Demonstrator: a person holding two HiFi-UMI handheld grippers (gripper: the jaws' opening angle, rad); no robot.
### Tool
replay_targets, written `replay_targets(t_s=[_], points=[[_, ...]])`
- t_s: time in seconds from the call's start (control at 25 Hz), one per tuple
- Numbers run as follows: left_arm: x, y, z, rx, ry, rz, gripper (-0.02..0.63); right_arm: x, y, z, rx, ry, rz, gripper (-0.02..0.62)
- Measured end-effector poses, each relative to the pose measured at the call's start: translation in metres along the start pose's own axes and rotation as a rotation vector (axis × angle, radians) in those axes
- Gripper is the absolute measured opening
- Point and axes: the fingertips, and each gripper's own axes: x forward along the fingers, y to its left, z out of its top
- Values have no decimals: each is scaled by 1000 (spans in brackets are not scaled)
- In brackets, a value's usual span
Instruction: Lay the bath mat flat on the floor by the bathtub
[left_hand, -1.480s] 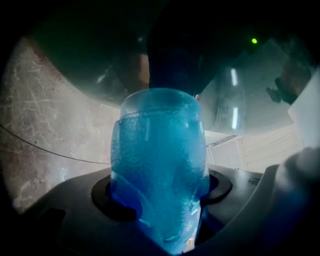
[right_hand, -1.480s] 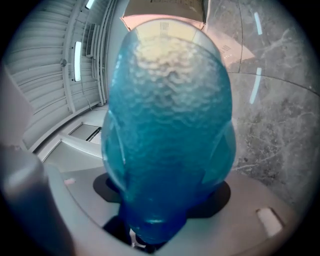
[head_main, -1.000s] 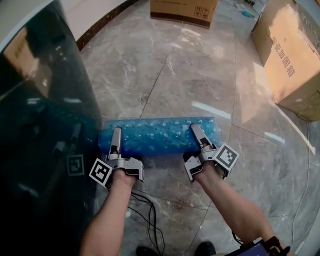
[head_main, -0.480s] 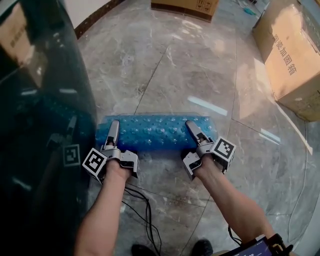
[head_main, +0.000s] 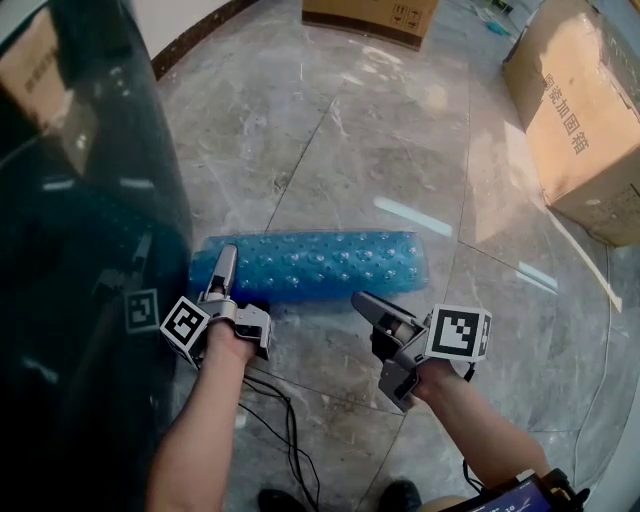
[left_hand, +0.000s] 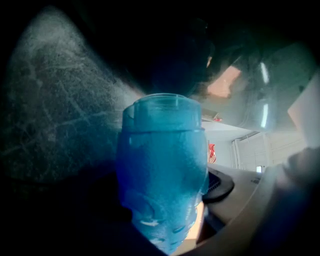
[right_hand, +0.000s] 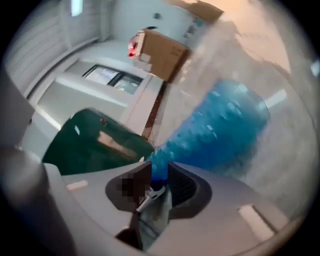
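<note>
The blue bubbled bath mat (head_main: 320, 262) lies as a long strip on the marble floor, its left end against the dark bathtub wall (head_main: 80, 200). My left gripper (head_main: 226, 256) is at the mat's left end with one finger on top. In the left gripper view the mat (left_hand: 162, 165) fills the space between the jaws, which have just been opening and stand wide. My right gripper (head_main: 362, 300) is off the mat, just in front of its near edge. Its jaws have just been closing to a narrow gap with nothing between them. The mat (right_hand: 225, 125) lies beyond them.
A large cardboard box (head_main: 575, 110) stands at the right and another box (head_main: 370, 15) at the far top. A dark cable (head_main: 285, 410) trails on the floor by my left arm. Bare marble floor (head_main: 380, 150) stretches beyond the mat.
My right gripper has let go of the mat's right end, drawn back toward me and rolled, its jaws narrowing. The left gripper has sunk slightly at the left end.
</note>
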Motion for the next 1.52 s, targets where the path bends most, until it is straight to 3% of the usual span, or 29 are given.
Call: replay_targets(t_s=[0.12, 0.2, 0.32, 0.44, 0.56, 0.6, 0.72, 0.8, 0.84, 1.08, 1.2, 1.28, 1.4, 1.52], points=[[0, 1, 1, 4, 1, -3, 365, 20, -2, 25, -527, 23, -206, 51], [-1, -1, -1, 14, 19, -7, 383, 39, -17, 36, -668, 44, -303, 40], [-12, -3, -20, 61, 124, 13, 457, 51, -39, 41, -701, 86, -399, 23], [-44, -4, -60, 117, 323, 66, 469, 49, -46, 32, -712, 121, -421, 4], [-72, -23, -95, 145, 472, 96, 391, 45, -49, 20, -718, 145, -412, 3], [-75, -36, -103, 173, 490, 80, 318, 43, -49, 18, -720, 144, -410, 3], [-66, -65, -112, 405, 486, 45, 121, 42, -47, 15, -743, 139, -420, 3], [-55, -64, -106, 570, 441, 87, 44, 40, -48, 10, -764, 150, -428, 3], [-49, -61, -104, 603, 421, 103, 25, 39, -48, 7, -771, 158, -426, 3], [-34, -29, -100, 668, 399, 213, -2, 25, -44, -20, -828, 230, -378, 3], [-38, -16, -103, 841, 445, 244, -3, 13, -25, -33, -831, 271, -299, 3], [-38, -14, -106, 943, 456, 249, -3, 5, -5, -19, -858, 212, -270, 3], [-39, -13, -108, 940, 438, 251, -3, 8, 6, 15, -892, 137, -292, 5], [-44, -10, -110, 944, 438, 249, -3, 21, -8, 39, -895, 139, -363, 5]])
